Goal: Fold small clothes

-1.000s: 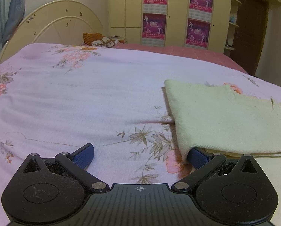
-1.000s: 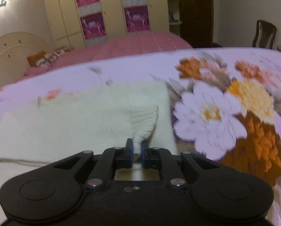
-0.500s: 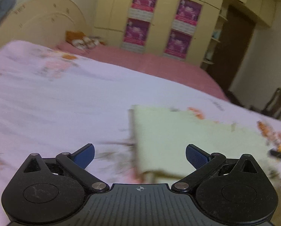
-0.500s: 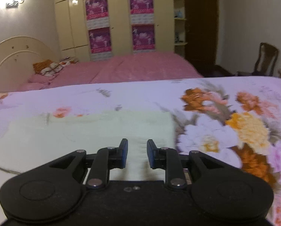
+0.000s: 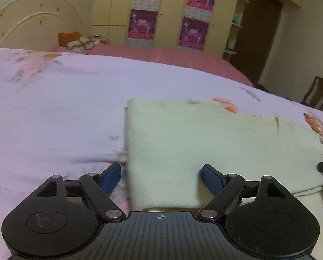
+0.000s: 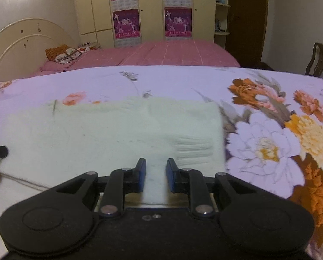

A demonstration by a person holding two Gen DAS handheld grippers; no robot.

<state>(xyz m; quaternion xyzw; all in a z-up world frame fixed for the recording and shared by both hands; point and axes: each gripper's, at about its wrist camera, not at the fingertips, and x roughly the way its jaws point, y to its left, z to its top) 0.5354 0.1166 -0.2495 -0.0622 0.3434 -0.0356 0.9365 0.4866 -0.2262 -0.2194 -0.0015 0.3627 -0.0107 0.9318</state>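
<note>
The cream knitted garment (image 5: 204,138) lies folded flat on the floral bedsheet (image 5: 53,112), its left folded edge sharp and upright in the left wrist view.

Left gripper (image 5: 161,178): fingers spread wide, straddling the near left corner of the garment, with cloth lying between them; neither blue pad (image 5: 110,177) appears to press the fabric, though blur at the corner leaves this uncertain.

Right gripper (image 6: 156,178): fingers parted by a narrow gap, nothing clamped, positioned over the near right portion of the garment (image 6: 109,136), beside a ribbed patch (image 6: 193,149).

Containers: only the closed wardrobe (image 6: 152,8) with purple posters; contents not visible.

View differences: the right wrist view alone shows the large orange and white flowers (image 6: 267,143) and the pink bed (image 6: 161,54) in full. Each view catches the other gripper's tip at its edge. A loose thread (image 6: 22,181) trails near the garment's front edge.
</note>
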